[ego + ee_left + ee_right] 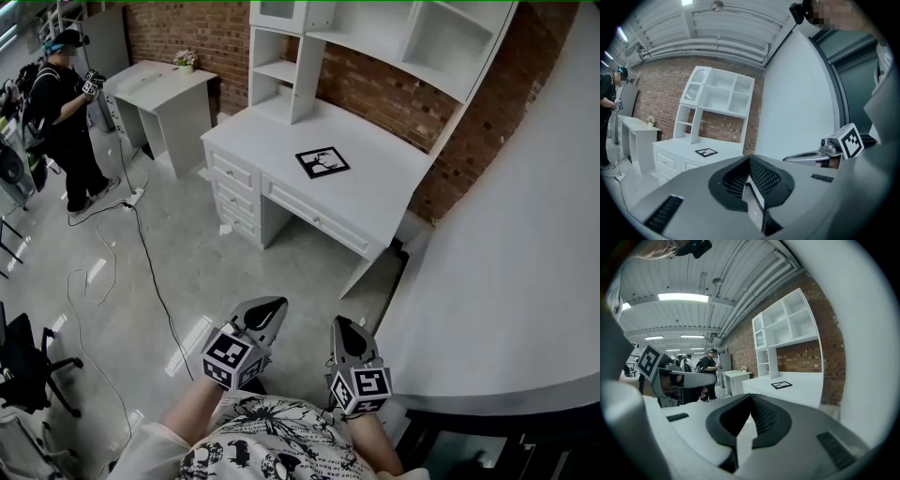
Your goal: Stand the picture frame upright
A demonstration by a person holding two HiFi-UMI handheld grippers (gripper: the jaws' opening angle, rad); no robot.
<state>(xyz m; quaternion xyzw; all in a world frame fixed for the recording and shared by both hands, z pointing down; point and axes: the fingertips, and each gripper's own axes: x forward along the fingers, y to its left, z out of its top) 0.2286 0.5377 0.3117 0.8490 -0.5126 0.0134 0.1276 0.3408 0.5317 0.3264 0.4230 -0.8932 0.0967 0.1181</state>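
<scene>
A black picture frame (322, 161) lies flat on the white desk (375, 202), well ahead of me. The same frame shows small and far off in the left gripper view (706, 152) and in the right gripper view (781, 385). My left gripper (263, 311) and right gripper (343, 335) are held close to my body above the floor, far short of the desk. Both are shut with nothing between their jaws (750, 180) (751, 420).
A white hutch with shelves (375, 37) stands at the back of the desk against a brick wall. A second white table (164, 89) is at the left, with a person (66, 112) beside it. Cables (141, 244) run over the floor. A white curved wall (525, 281) is at my right.
</scene>
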